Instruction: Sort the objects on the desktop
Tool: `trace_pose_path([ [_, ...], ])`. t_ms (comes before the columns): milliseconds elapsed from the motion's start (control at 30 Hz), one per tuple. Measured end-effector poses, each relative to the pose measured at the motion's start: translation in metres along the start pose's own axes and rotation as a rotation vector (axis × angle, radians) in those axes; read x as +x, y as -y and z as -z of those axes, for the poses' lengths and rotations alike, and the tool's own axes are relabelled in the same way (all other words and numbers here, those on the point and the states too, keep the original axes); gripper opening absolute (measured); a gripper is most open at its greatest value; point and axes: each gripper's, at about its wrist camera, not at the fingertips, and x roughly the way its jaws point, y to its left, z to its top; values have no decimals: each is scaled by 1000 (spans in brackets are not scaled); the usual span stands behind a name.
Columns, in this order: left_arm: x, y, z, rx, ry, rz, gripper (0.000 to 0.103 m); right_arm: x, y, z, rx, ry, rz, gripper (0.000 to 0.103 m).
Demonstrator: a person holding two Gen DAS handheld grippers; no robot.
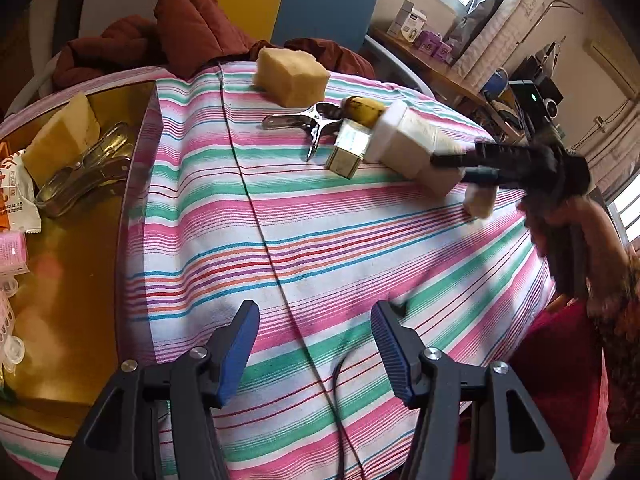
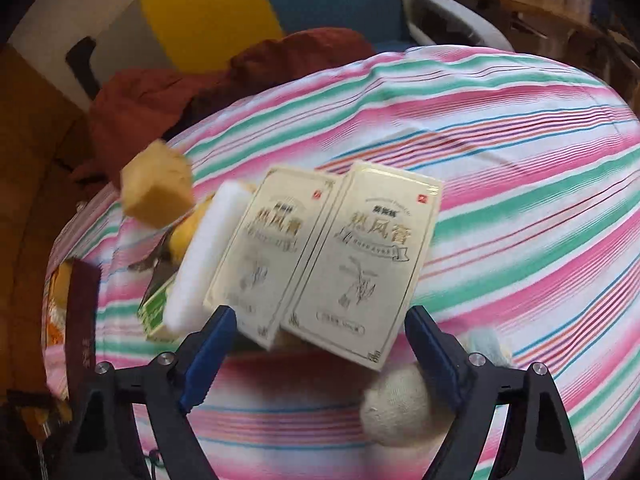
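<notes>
- My right gripper [image 2: 318, 354] has its fingers [image 2: 208, 356] spread wide around two cream boxes [image 2: 352, 264], not squeezing yet.
- My left gripper [image 1: 314, 354] hangs empty and loose over the striped cloth [image 1: 280, 240].
- I think I'm reaching; next I must squeeze.
- The boxes sit near the cloth's far right edge, beside a sponge [image 1: 291, 76].

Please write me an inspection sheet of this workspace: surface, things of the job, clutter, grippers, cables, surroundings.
Surface: striped tablecloth, with a yellow tray at its left.
Job's things: two cream boxes, white foam block, sponge block, banana, metal clip.
Clutter: in the tray, a sponge, a metal clip and snack packets.
Grippers: left gripper open over bare cloth; right gripper open, jaws either side of the boxes.
Cables: black cable across the cloth.
Surroundings: red-brown coat on a chair, shelves behind.
</notes>
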Motion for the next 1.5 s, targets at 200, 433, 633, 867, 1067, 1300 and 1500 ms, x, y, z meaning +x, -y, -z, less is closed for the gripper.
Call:
trace_pose_path([
  [200,-10,-4,2,-11,25,3,59,-20,-41,50,26,51,-83,76],
  [433,-16,-4,5,-18,43,7,59,-48,2,10,244,260,5,77],
  [633,-23,-7,12,-5,51,-10,59,10,19,-31,273,98,41,61],
  [867,-21,-18,9,-46,60,4,59,21,-45,11,85,-66,-234,57],
  [1067,-23,-14,9,-27,78,5,59,-23,-76,43,-10,91,-231,69],
  [1300,-30,-8,-4,-7,114,7,59,-1,-46,-1,313,88,-30,76],
  [1500,-35,-23,-4,-41,116,-12,59,31,-52,-23,353,63,64,79],
])
